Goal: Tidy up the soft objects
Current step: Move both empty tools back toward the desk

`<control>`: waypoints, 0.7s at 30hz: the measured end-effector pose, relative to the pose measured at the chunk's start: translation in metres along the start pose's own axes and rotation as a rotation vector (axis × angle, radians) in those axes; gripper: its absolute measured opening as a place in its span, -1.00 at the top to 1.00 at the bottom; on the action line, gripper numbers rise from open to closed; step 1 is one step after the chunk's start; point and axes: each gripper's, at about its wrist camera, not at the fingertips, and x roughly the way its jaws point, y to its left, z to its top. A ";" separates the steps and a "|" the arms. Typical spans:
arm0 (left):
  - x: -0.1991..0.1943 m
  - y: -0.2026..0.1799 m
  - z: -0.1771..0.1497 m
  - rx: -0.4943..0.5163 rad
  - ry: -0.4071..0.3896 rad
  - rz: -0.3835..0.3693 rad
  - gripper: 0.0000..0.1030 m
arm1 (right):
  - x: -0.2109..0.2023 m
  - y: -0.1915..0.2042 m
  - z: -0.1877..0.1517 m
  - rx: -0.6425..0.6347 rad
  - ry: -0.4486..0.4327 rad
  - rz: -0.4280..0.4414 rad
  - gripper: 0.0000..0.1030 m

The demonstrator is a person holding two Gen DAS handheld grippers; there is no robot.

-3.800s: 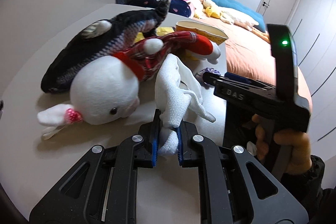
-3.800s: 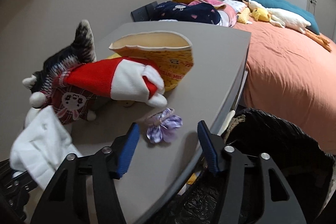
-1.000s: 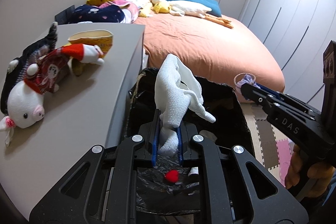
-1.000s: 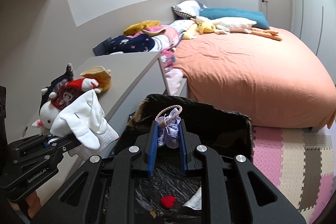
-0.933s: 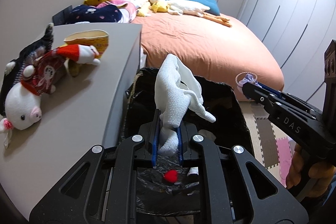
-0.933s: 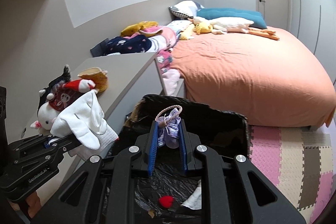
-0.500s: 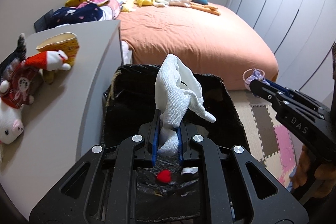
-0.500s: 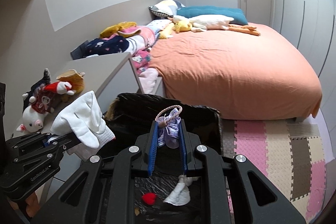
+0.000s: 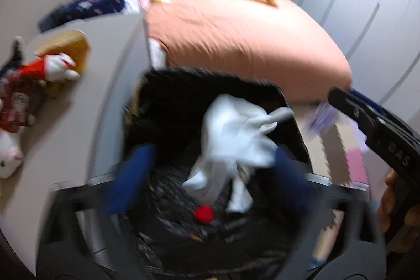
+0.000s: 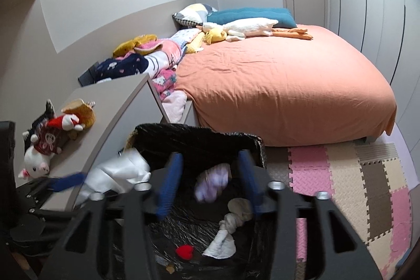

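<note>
Both tools' jaws are opening, dropping the white knitted cloth (image 9: 236, 138) and lilac scrunchie (image 10: 212, 181) into the black-lined bin (image 10: 199, 141); plush toys (image 10: 50, 141) remain on the grey bench (image 10: 113, 101).

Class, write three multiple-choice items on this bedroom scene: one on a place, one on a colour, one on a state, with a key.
1. Where is the white cloth?
A. on the bed
B. over the black-lined bin
C. on the floor mat

2. What colour is the bed cover?
A. orange
B. green
C. grey

3. How is the left hand-held gripper?
A. clamped on the cloth
B. opening, cloth loose between its jaws
C. holding a plush toy

Key: B, the cloth hangs above the bin's opening; A, the cover is orange; B, the blue pads stand clear of the cloth.
</note>
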 end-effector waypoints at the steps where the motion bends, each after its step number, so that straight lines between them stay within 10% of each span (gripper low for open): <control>1: -0.004 0.000 0.000 0.005 -0.024 0.018 -0.89 | -0.002 -0.001 0.000 0.003 -0.008 -0.001 -0.19; 21: -0.013 0.019 -0.005 -0.010 -0.037 0.090 -0.89 | 0.005 0.020 0.000 -0.016 0.009 0.037 -0.37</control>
